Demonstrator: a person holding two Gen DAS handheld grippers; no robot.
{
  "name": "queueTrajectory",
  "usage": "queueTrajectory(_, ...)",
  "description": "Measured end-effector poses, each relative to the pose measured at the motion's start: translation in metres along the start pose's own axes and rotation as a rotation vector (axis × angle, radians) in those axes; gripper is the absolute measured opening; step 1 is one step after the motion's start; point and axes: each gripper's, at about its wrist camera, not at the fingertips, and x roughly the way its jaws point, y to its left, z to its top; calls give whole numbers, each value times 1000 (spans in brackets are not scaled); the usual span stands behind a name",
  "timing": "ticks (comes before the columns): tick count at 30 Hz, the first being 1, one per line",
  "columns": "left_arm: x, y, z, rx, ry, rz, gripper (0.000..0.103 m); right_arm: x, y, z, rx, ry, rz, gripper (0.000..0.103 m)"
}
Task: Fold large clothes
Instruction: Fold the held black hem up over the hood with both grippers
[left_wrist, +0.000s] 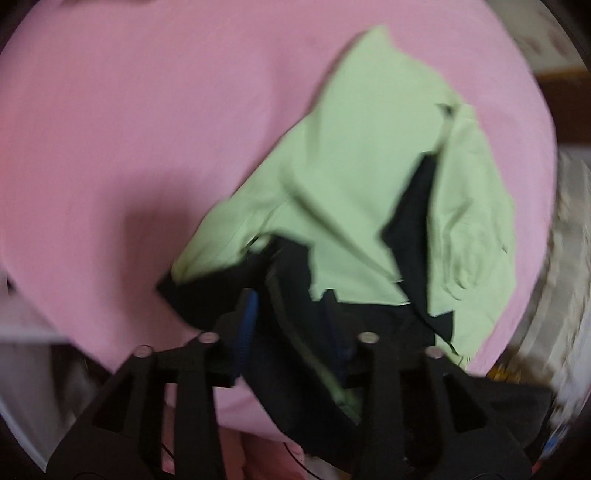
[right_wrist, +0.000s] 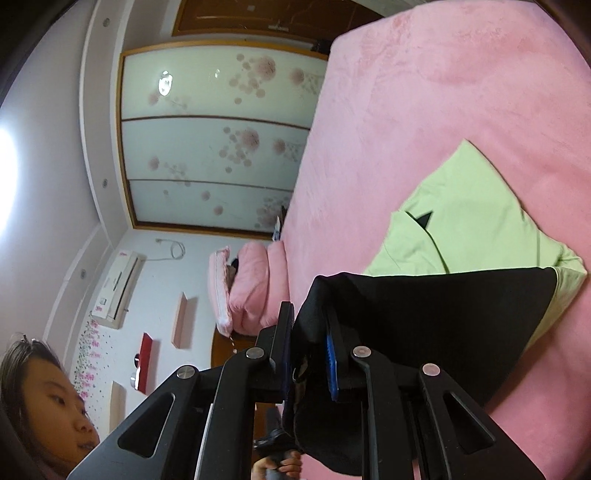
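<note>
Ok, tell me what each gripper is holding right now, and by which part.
The right gripper is shut on the black edge of the green and black garment. The left gripper has black fabric between its fingers, but blur hides whether they grip it.

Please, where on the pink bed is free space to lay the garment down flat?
The pink blanket is bare beside the green and black garment and beyond its far tip. In the right wrist view, bare blanket runs from the garment toward the wardrobe. It is crowded near both tools, where cloth bunches.
</note>
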Motion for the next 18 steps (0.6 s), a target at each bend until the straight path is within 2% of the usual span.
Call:
queueTrajectory(5,17,19,-17,-113,19,-65,62,-14,-12,4,31,57,-34,15)
queueTrajectory(7,30,30,-17,-133,23,-102,62,-13,-11,12,23,88,-49,15)
queueTrajectory(8,41,35,-22,-141,19,-99,59,-18,-18,13,17,102,-55,15)
queueTrajectory(9,44,34,-22,-159,13,-82,37,-21,-17,14,12,111,-60,15)
queueTrajectory(10,51,32,-23,-165,11,-75,21,-21,-19,15,9,119,-63,15)
queueTrajectory(11,54,29,-23,-170,9,-76,11,-25,-23,17,6,127,-64,15)
queueTrajectory(13,56,21,-29,-185,-31,-71,4,-26,-23,20,-1,142,-68,15)
queueTrajectory(15,43,13,-35,-201,-95,-88,3,-27,-23,23,-7,158,-70,15)
queueTrajectory(18,-2,3,-45,-219,-236,-137,2,-26,-21,30,-15,159,-64,15)
